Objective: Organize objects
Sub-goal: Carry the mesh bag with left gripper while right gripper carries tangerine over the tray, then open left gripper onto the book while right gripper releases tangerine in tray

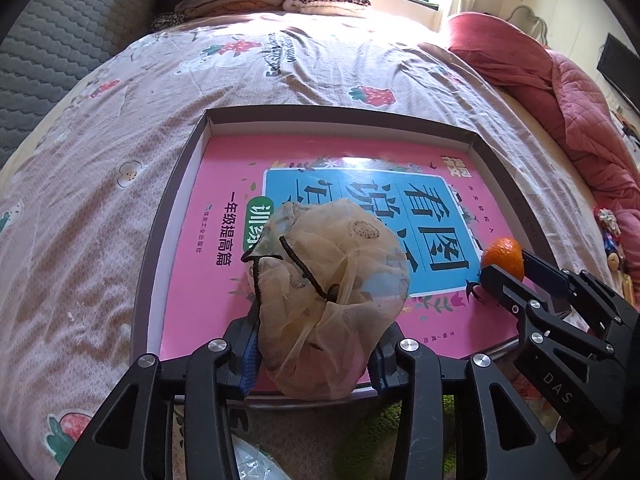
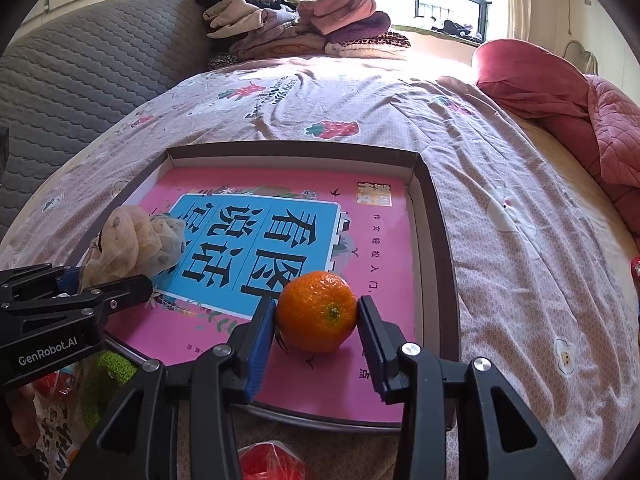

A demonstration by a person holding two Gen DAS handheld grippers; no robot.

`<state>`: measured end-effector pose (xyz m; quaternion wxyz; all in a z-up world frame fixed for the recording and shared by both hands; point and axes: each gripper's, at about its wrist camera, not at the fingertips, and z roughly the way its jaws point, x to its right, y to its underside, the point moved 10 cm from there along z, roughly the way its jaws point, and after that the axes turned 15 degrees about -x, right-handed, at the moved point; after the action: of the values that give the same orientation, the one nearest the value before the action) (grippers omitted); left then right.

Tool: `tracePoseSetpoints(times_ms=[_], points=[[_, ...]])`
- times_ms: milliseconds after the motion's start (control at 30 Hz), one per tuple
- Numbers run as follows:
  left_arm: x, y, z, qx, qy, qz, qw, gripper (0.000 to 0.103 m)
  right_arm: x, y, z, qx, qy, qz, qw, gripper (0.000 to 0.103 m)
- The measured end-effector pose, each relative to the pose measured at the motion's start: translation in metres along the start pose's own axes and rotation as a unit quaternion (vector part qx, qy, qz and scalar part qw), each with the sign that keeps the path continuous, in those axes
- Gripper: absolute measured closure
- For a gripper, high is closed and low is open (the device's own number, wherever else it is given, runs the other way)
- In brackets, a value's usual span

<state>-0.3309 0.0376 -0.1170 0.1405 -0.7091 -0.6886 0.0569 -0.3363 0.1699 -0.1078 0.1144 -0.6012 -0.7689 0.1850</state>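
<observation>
- Shallow cardboard box lid (image 2: 434, 216) on the bed (image 2: 500, 184), its glossy pink book (image 2: 384, 248) nearly reaching the walls.
- Left tongs (image 1: 314, 354) part-open around a gauzy mesh pouch (image 1: 332, 280).
- Right tongs (image 2: 316, 344) pinch a dimpled round tangerine (image 2: 316, 312) resting on the book.

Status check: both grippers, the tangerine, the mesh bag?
Right gripper shut on tangerine over the book in the tray. Left gripper around mesh bag, grip unclear. Nothing blocking.

Bedsheet (image 2: 500, 184): pale pink, printed with red strawberries and white flowers | Box (image 2: 440, 216): dark brown rim, white inner walls | Book (image 2: 384, 240): bright pink cover, blue panel, black characters | Mesh pouch (image 1: 332, 280): sheer beige, brown spots, black cord | Tangerine (image 2: 316, 311): orange | Quilt (image 2: 560, 92): red-pink | Headboard (image 2: 92, 56): grey quilted
</observation>
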Motion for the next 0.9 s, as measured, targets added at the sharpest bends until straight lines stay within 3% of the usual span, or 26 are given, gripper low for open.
tracePoseSetpoints(times_ms=[300,500,900], points=[[-0.003,0.0,-0.006,0.007,-0.009,-0.003,0.9999,0.055,0.001,-0.004,-0.008,0.01,0.003,0.002,1.0,0.061],[0.0,-0.001,-0.013,0.011,-0.008,0.003,0.9999,0.045,0.002,-0.005,-0.013,0.016,0.001,0.005,1.0,0.059],[0.01,-0.014,-0.04,0.035,-0.012,0.01,0.9992,0.042,0.002,-0.011,-0.032,0.04,-0.006,0.004,0.999,0.058]])
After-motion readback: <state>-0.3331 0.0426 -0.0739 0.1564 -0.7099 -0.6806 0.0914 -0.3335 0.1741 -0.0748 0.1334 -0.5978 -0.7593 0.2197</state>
